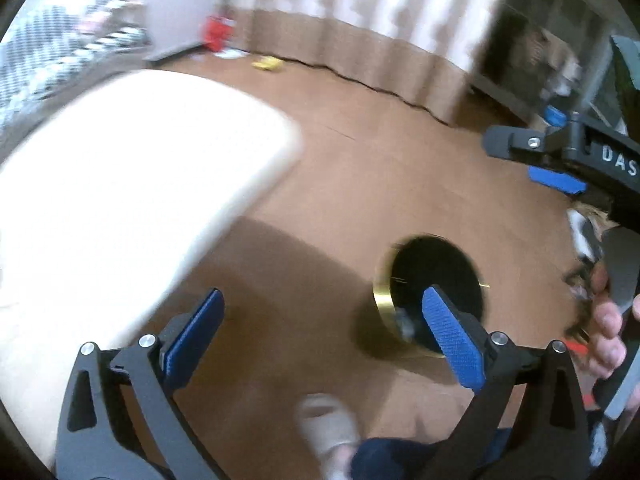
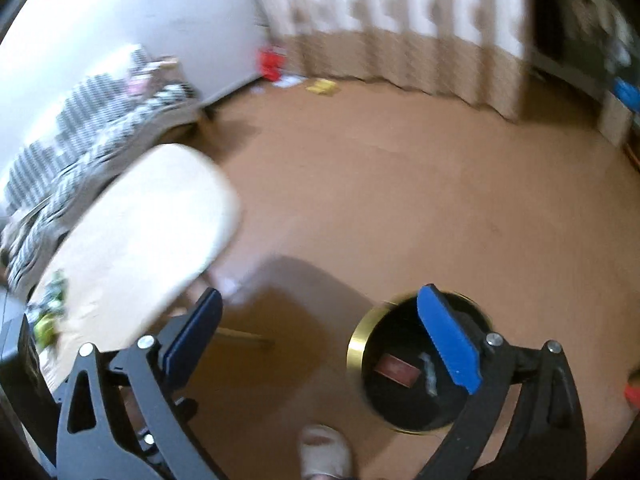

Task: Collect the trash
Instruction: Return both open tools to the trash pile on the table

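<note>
A round black trash bin with a gold rim [image 1: 430, 276] stands on the brown floor; in the right wrist view [image 2: 404, 364] a red wrapper [image 2: 397, 369] and a grey scrap lie inside it. My left gripper [image 1: 328, 332] is open and empty, above the floor to the left of the bin. My right gripper [image 2: 324, 328] is open and empty, over the bin's left edge. It also shows at the right of the left wrist view [image 1: 536, 160]. A green wrapper [image 2: 50, 312] lies on the white table [image 2: 152, 224].
The white table [image 1: 120, 200] fills the left. A striped sofa [image 2: 92, 120] stands behind it. Yellow litter [image 2: 322, 86], white paper and a red item [image 2: 270, 64] lie by the curtain. A shelf stands at the far right. My slippered foot [image 2: 324, 452] is below.
</note>
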